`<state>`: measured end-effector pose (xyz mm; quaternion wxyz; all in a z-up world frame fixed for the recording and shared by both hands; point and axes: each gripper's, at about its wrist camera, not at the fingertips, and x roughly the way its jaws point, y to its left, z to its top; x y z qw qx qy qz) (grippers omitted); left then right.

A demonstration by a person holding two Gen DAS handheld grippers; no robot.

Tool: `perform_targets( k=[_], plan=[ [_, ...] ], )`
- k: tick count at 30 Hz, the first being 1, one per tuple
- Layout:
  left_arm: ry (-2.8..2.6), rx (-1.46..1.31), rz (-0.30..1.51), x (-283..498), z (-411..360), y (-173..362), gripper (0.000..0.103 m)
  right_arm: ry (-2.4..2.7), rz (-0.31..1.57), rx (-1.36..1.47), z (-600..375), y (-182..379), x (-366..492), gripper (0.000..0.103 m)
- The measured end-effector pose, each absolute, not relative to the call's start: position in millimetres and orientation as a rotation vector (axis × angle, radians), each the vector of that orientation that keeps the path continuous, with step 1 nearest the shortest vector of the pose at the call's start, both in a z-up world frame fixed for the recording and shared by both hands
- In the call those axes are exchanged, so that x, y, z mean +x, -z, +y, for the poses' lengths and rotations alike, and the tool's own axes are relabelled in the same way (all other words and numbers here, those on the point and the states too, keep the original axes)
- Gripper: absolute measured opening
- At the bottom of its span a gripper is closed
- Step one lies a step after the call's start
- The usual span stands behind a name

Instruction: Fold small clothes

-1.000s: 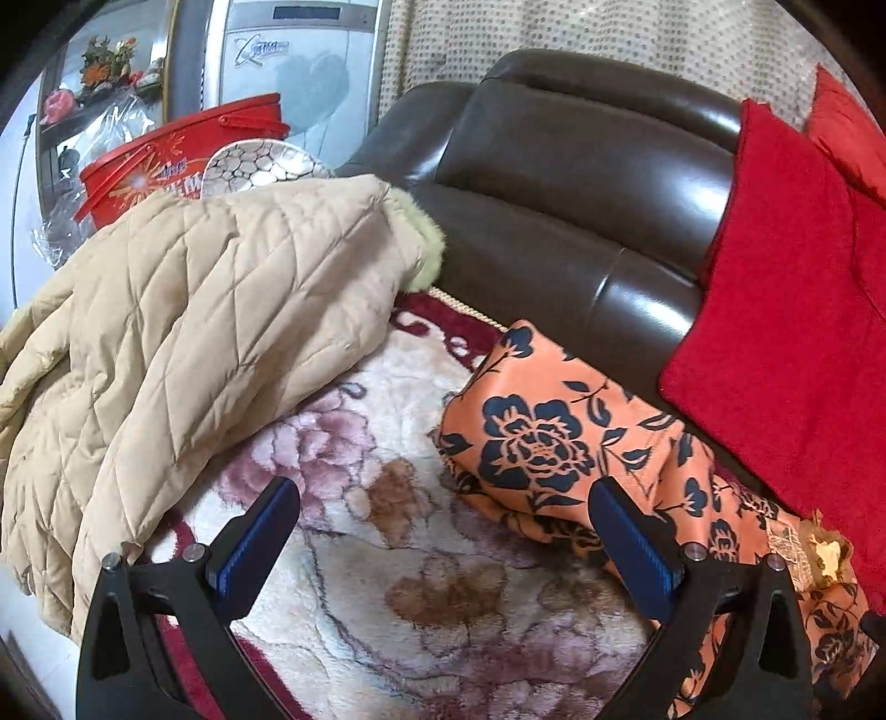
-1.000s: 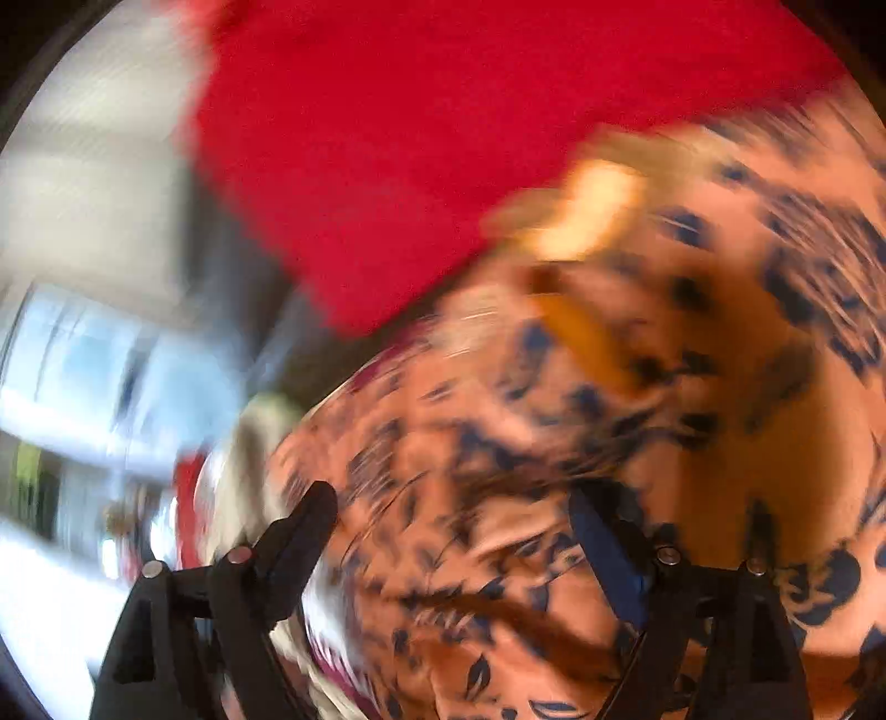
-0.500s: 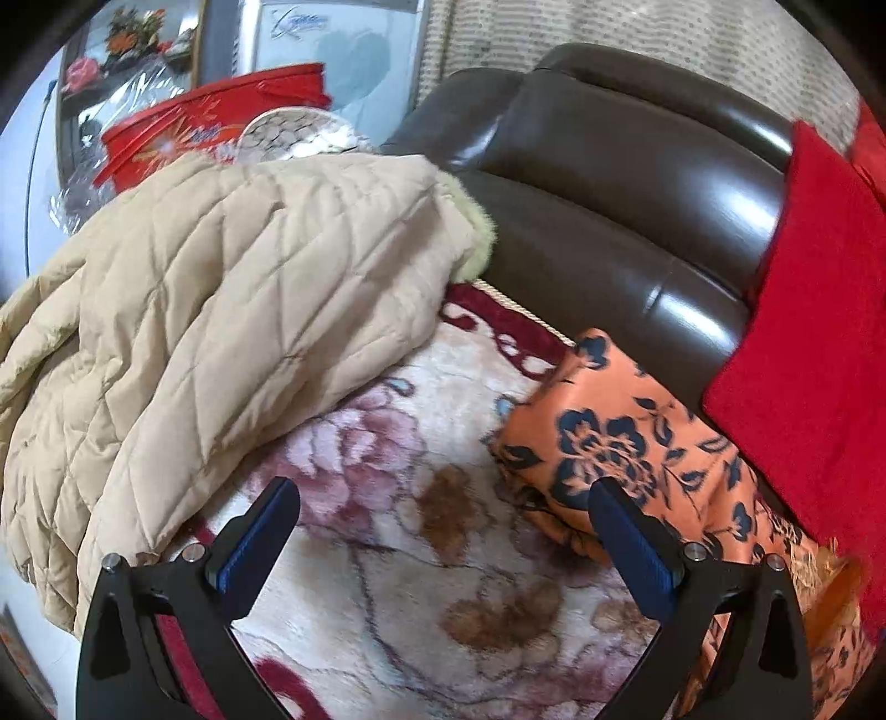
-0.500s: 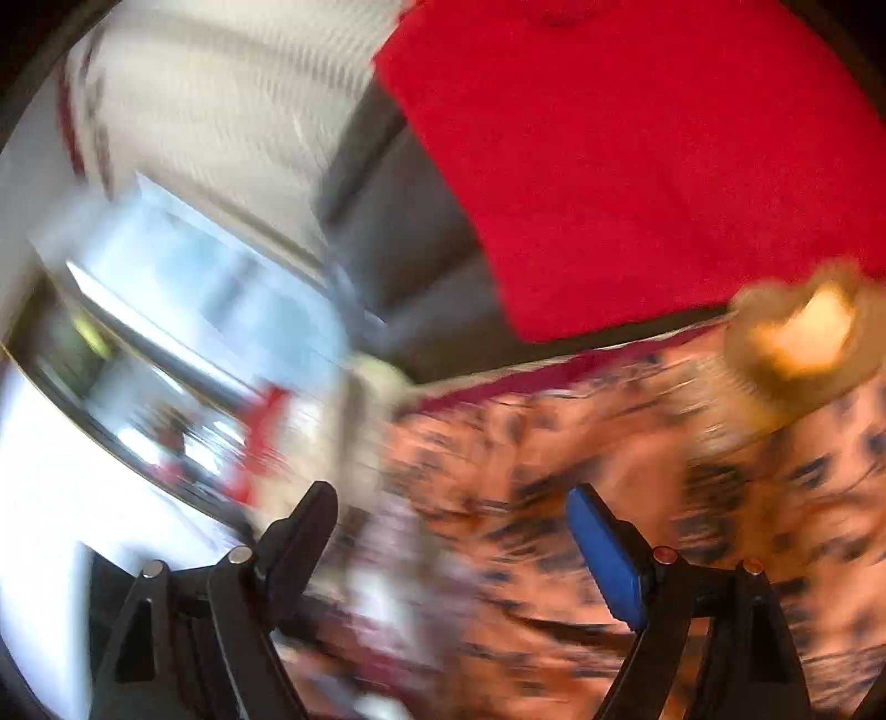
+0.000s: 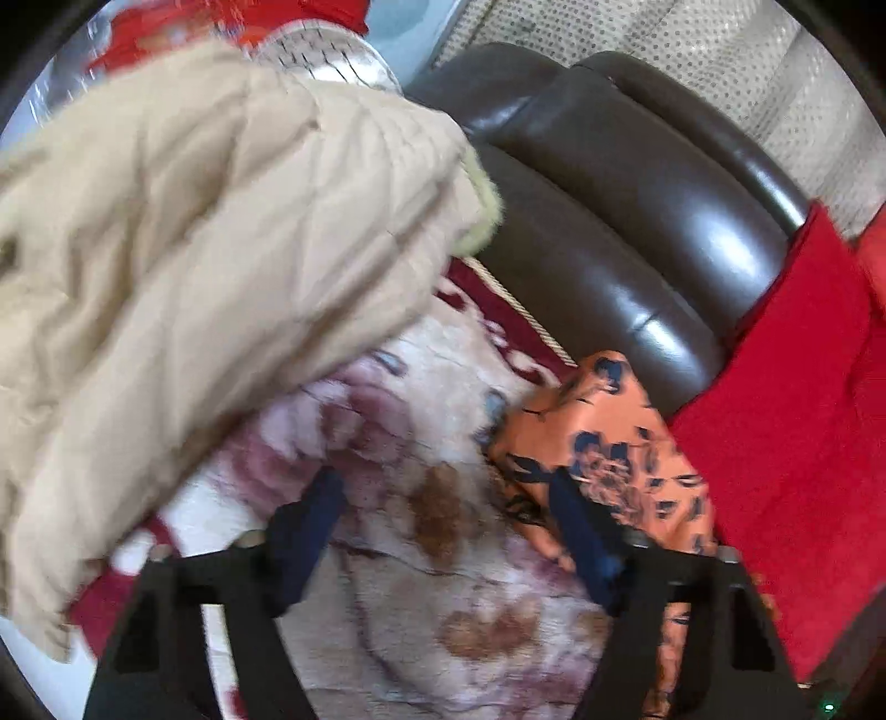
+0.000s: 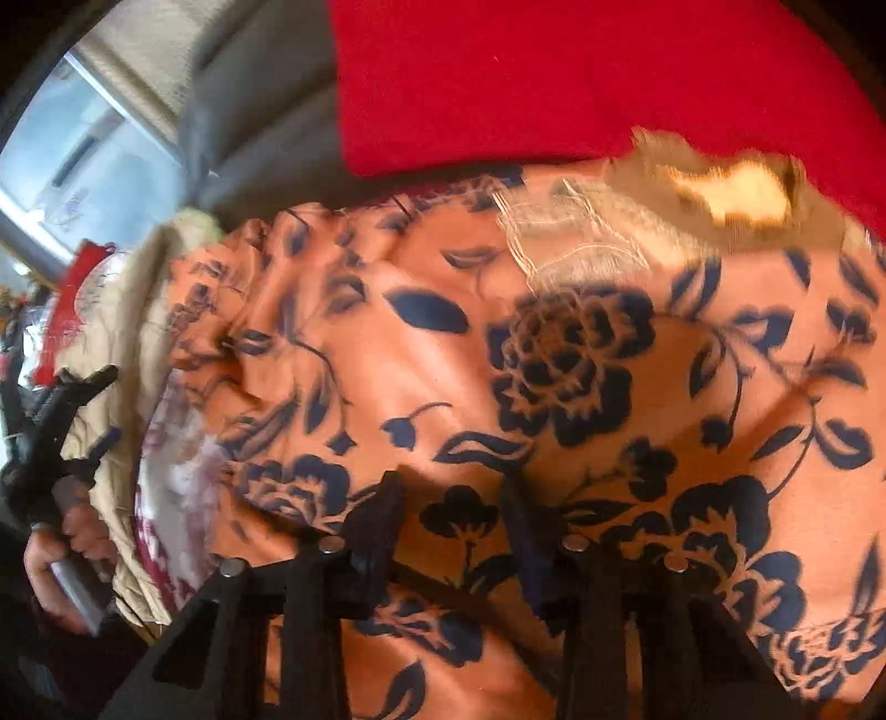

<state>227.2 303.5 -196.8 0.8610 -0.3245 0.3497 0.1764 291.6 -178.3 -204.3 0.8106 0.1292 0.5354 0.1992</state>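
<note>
An orange garment with dark blue flowers [image 5: 603, 437] lies crumpled on a floral blanket [image 5: 443, 554] on a brown leather sofa [image 5: 637, 232]. My left gripper [image 5: 448, 515] is open above the blanket, its right finger at the garment's left edge. In the right wrist view the garment [image 6: 554, 360] fills the frame. My right gripper [image 6: 454, 520] hovers low over it, jaws partly closed with a gap, nothing clearly held. The left gripper [image 6: 61, 437] and the hand holding it show at the left edge.
A beige quilted coat [image 5: 194, 266] lies on the blanket's left side. A red cushion [image 5: 803, 415] leans on the sofa back to the right of the garment; it also shows in the right wrist view [image 6: 554, 72]. A red tub [image 5: 232, 22] stands behind.
My left gripper's jaws have narrowed and it moved toward the coat and the garment's left edge. My right gripper swung back down over the orange garment and its jaws narrowed.
</note>
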Motion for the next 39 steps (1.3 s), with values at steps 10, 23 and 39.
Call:
perform_targets(
  k=[10,23,39],
  plan=[
    [-0.032,-0.995,0.826,278,283,233,0.08,-0.515,0.989,0.362,-265,160,239,0.042],
    [0.004,-1.083,0.788,321,286,245,0.025,-0.489,0.919,0.385,-316,191,216,0.042],
    [0.163,-0.807,0.784,307,171,113,0.007,-0.371,0.722,0.501,-387,153,208,0.042]
  ],
)
